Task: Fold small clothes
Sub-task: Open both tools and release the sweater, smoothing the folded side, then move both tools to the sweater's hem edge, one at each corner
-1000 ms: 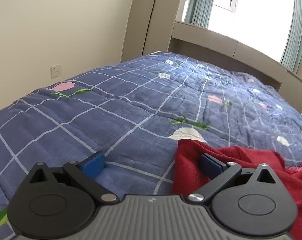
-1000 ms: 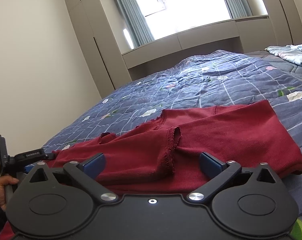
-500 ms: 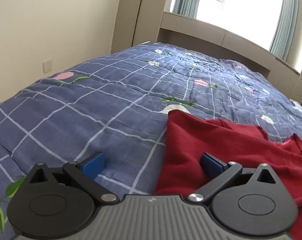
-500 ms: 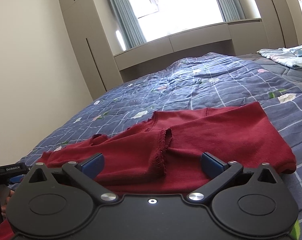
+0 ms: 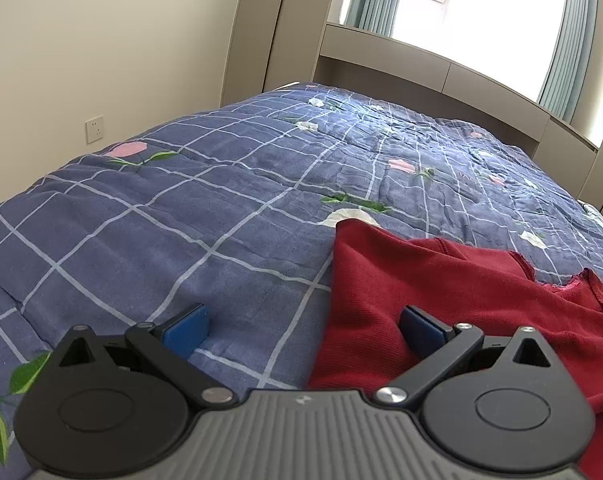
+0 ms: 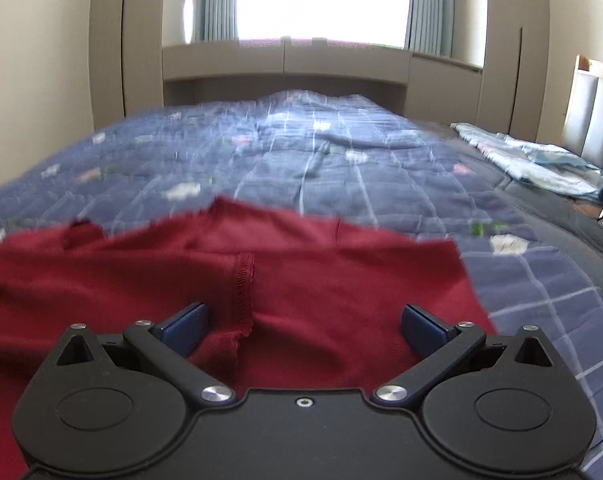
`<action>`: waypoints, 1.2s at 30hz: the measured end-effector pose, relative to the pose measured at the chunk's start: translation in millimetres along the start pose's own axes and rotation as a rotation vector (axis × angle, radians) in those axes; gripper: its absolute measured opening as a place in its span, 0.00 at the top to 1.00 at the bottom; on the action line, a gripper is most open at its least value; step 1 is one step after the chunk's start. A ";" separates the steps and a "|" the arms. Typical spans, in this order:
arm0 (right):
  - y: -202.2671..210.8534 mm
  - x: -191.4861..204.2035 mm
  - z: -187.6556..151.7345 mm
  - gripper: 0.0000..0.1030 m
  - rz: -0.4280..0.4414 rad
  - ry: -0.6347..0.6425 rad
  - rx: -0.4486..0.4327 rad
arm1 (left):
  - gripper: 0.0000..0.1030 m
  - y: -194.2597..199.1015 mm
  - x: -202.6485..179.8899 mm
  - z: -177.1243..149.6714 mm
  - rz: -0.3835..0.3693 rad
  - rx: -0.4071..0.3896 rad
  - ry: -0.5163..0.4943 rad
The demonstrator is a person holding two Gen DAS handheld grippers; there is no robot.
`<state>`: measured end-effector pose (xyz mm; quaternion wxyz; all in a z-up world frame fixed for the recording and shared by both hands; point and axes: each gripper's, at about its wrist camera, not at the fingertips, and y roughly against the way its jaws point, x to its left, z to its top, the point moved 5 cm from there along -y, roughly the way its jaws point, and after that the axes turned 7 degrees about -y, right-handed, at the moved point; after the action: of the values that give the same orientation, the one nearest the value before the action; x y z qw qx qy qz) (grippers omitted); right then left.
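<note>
Since the earlier frames the right gripper has swung to face straight down the quilted bed, blurring its view, while the left gripper has edged nearer the red garment, which lies loosely spread on the quilt. Both jaws are spread wide and hold nothing. A clean fold probably needs the 2 grippers to pinch matching corners along the near edge, the left at the garment's left border, and the ruffled hem flattened first.
</note>
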<state>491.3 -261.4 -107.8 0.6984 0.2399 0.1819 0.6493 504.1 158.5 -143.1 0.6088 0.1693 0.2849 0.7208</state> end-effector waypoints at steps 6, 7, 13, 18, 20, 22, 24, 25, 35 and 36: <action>15.1 -11.3 -8.2 0.01 0.004 -0.029 -0.013 | 0.00 12.5 8.9 -3.0 -0.017 -0.035 0.063; 18.9 -12.6 -10.0 0.01 0.005 -0.028 -0.015 | 0.00 15.2 12.2 -4.5 -0.022 -0.036 0.082; 44.5 -21.4 -17.5 0.01 0.028 -0.037 -0.019 | 0.00 35.5 17.8 -16.7 0.001 -0.040 0.090; 81.7 -35.0 -19.5 0.01 0.076 -0.072 -0.046 | 0.00 47.8 27.0 -20.7 -0.047 -0.102 0.152; 98.7 -42.5 -27.8 0.01 0.079 -0.071 -0.034 | 0.00 47.0 32.9 -21.8 -0.062 -0.099 0.189; 114.5 -50.1 -37.9 0.01 0.068 -0.070 -0.016 | 0.00 45.0 31.3 -21.9 -0.051 -0.086 0.178; 134.9 -57.9 -48.9 0.01 0.062 -0.078 -0.014 | 0.00 41.6 24.4 -21.8 -0.016 -0.057 0.128; 144.3 -60.1 -54.1 0.01 0.060 -0.077 -0.017 | 0.00 40.2 20.6 -21.5 0.004 -0.045 0.103; 214.7 -65.2 -112.8 0.01 0.037 0.116 0.010 | 0.00 71.9 12.4 -40.1 -0.012 -0.005 0.007; 220.1 -66.7 -119.8 0.01 0.035 0.128 0.019 | 0.00 79.7 12.0 -47.3 -0.018 0.002 -0.021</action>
<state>237.1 -306.7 -83.9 0.6714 0.2076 0.2281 0.6738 411.4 152.7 -132.0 0.6178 0.1751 0.2808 0.7133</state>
